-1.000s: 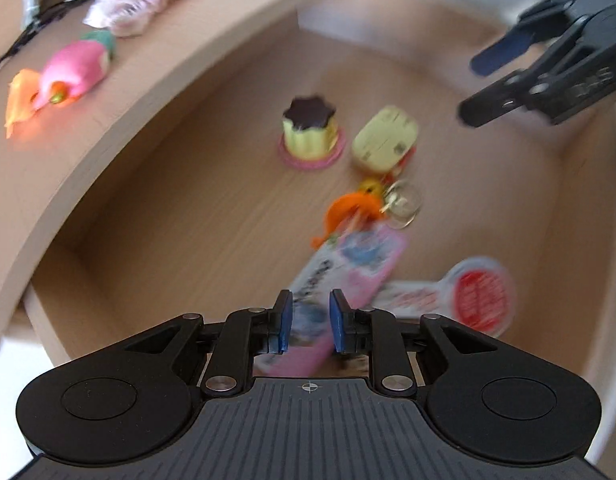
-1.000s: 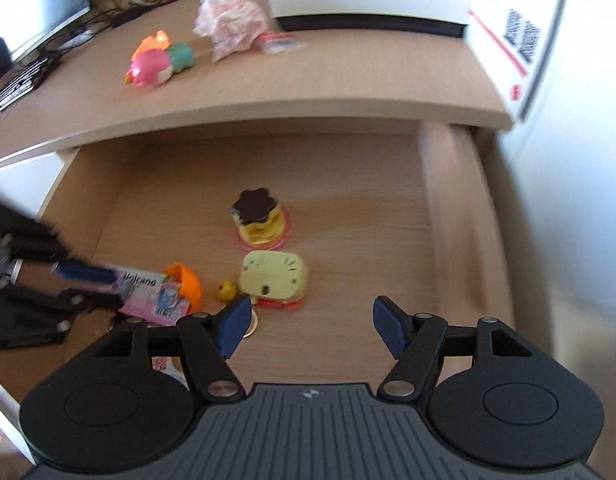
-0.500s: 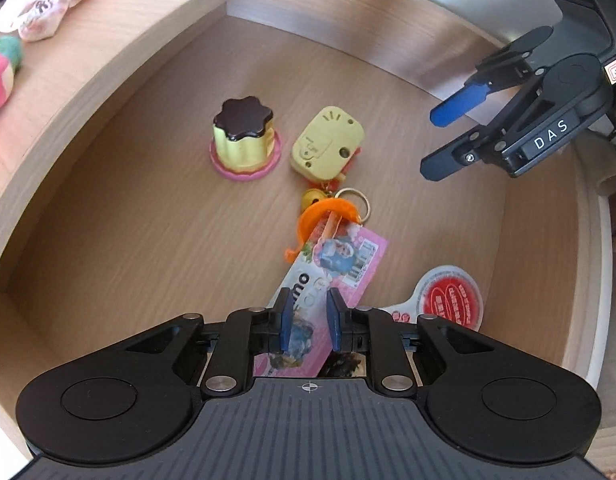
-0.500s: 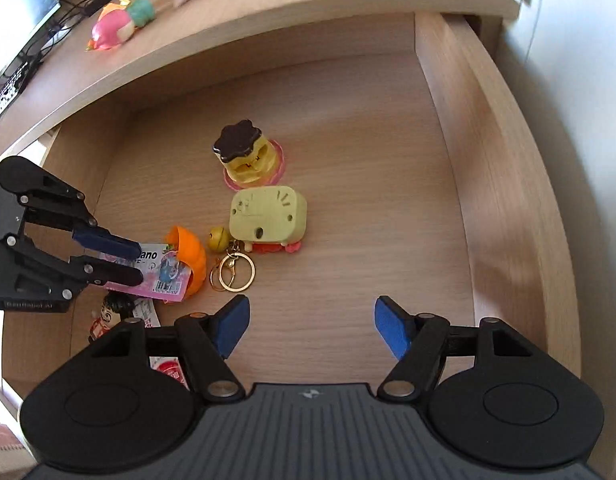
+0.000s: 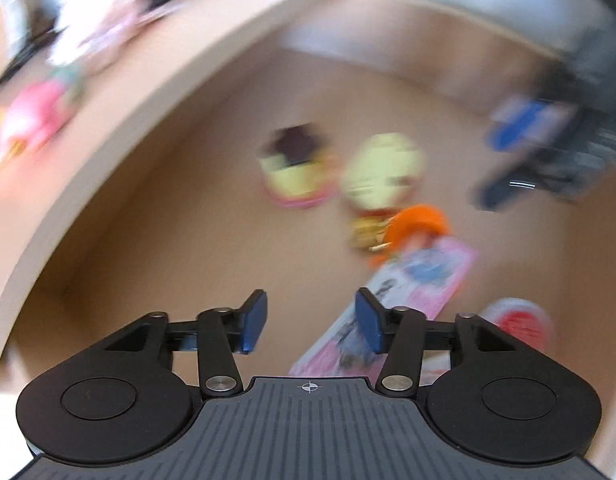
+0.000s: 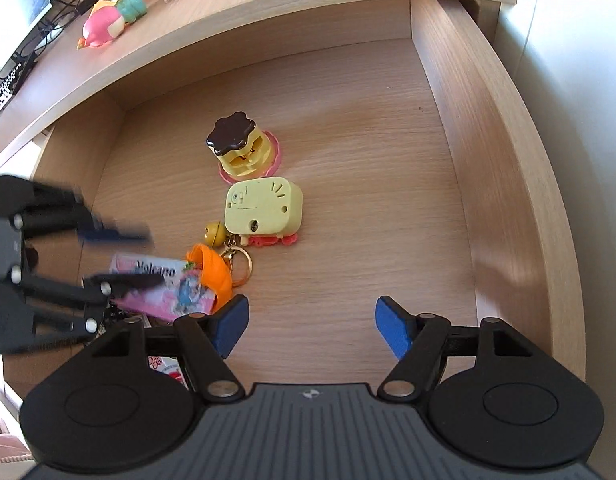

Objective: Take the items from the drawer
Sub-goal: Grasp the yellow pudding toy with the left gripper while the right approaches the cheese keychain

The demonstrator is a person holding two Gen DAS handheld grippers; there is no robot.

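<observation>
In the open drawer [image 6: 459, 128] I saw the pink packet [image 6: 164, 290] lying flat near the left wall, its orange end touching a key ring [image 6: 240, 266]. My left gripper [image 5: 309, 320] hung over it, jaws opening, the packet under its right finger, no longer pinched. My right gripper [image 6: 309, 324] stood wide open, holding nothing, above bare wood near a yellow toy [image 6: 264, 208] and a pudding toy [image 6: 240, 146].

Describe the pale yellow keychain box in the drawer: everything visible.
The pale yellow box looks like hard plastic, rounded-rectangular, lying flat on the drawer floor, back up: a screw hole, moulded ticks. A pink-red part shows under its near edge. A small bell and gold key ring sit by its corner. No gripper touches it.
</observation>
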